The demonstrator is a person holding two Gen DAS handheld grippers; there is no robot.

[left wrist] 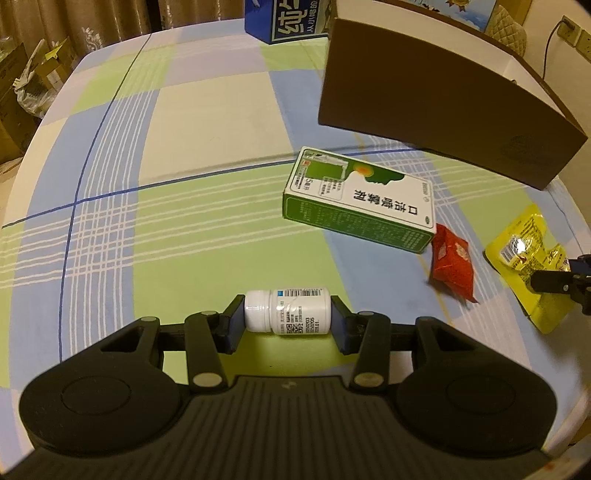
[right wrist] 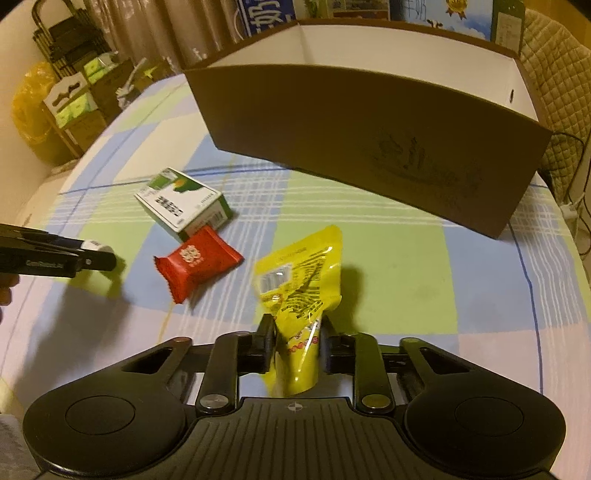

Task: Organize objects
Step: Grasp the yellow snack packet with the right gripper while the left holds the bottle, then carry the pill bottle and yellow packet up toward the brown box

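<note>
My left gripper (left wrist: 287, 315) is shut on a small white pill bottle (left wrist: 291, 312), held sideways by its cap and base just above the checked tablecloth. My right gripper (right wrist: 297, 349) is shut on the lower end of a yellow snack pouch (right wrist: 299, 284), which stands up from between the fingers. A green and white medicine box (left wrist: 360, 201) lies flat in mid-table, also seen as the medicine box (right wrist: 184, 203). A red snack packet (left wrist: 452, 264) lies beside it, the red packet (right wrist: 197, 264) in the right view. A brown cardboard box (right wrist: 369, 144) with an open top stands behind them.
The brown box (left wrist: 443, 96) fills the back right of the table. A blue milk carton (left wrist: 284, 18) stands at the far edge. The left gripper (right wrist: 59, 256) shows at the left of the right wrist view. Curtains, shelves and cartons lie beyond the table.
</note>
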